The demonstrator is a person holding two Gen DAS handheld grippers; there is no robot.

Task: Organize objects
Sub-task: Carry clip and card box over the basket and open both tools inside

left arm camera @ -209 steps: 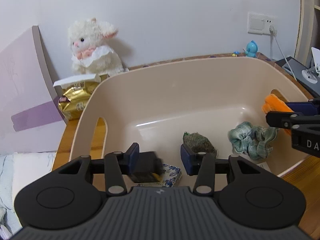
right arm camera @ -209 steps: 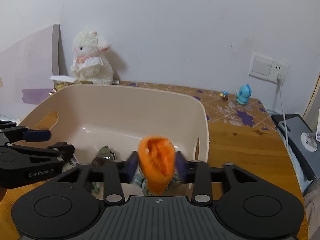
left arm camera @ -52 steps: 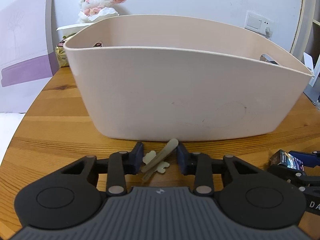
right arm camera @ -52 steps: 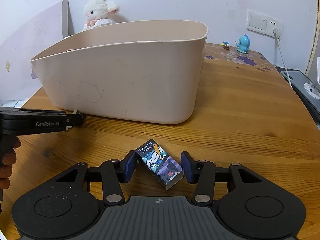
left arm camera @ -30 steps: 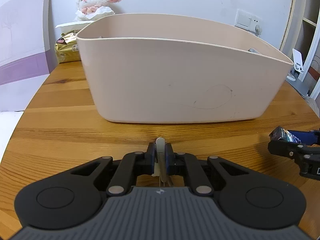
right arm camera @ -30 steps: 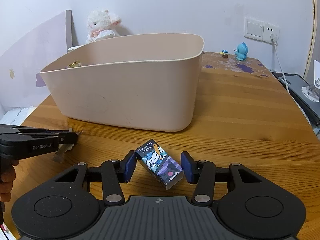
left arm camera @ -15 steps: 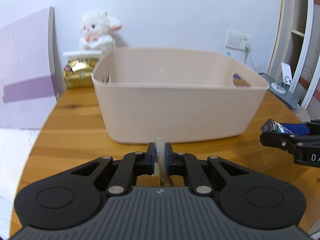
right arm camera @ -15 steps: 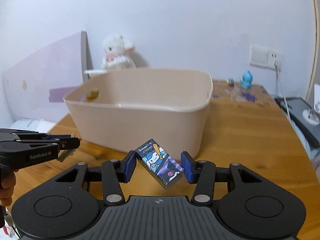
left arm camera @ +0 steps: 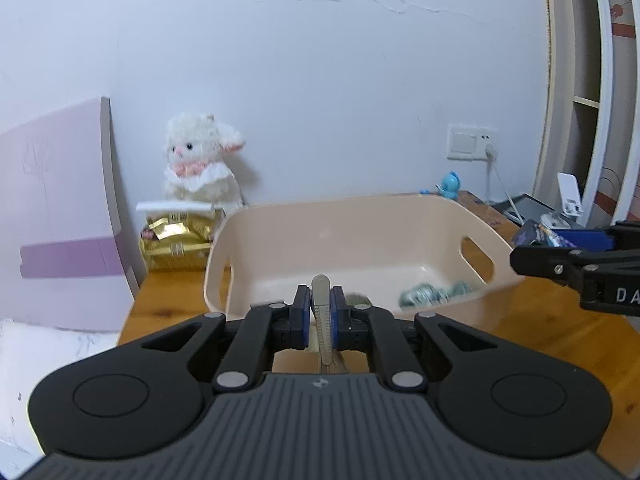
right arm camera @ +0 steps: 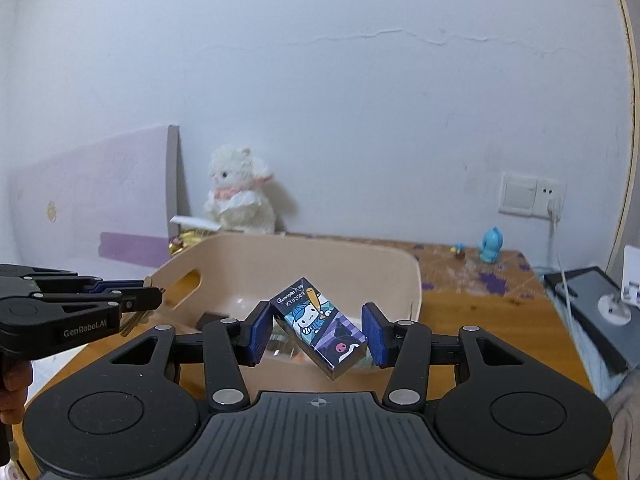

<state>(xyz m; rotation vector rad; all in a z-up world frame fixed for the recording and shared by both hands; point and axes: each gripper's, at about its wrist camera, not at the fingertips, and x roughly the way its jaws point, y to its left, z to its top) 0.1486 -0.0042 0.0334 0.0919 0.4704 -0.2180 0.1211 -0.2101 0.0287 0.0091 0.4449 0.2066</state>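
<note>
Clamped edge-on in the left gripper [left arm camera: 320, 312], a beige clip [left arm camera: 321, 308] is held before the beige tub [left arm camera: 360, 216]. A cartoon-printed box [right arm camera: 320, 326] is pinched tilted by the right gripper [right arm camera: 318, 334]. Tub contents are blurred, partly hidden behind the fingers.

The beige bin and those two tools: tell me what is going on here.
A person is tidying small things into the beige bin. The left tool is shut on a thin beige clip, and the right tool is clamped on a small cartoon-printed box. Both are held up in front of the bin, which already holds a green scrunchie.
</note>
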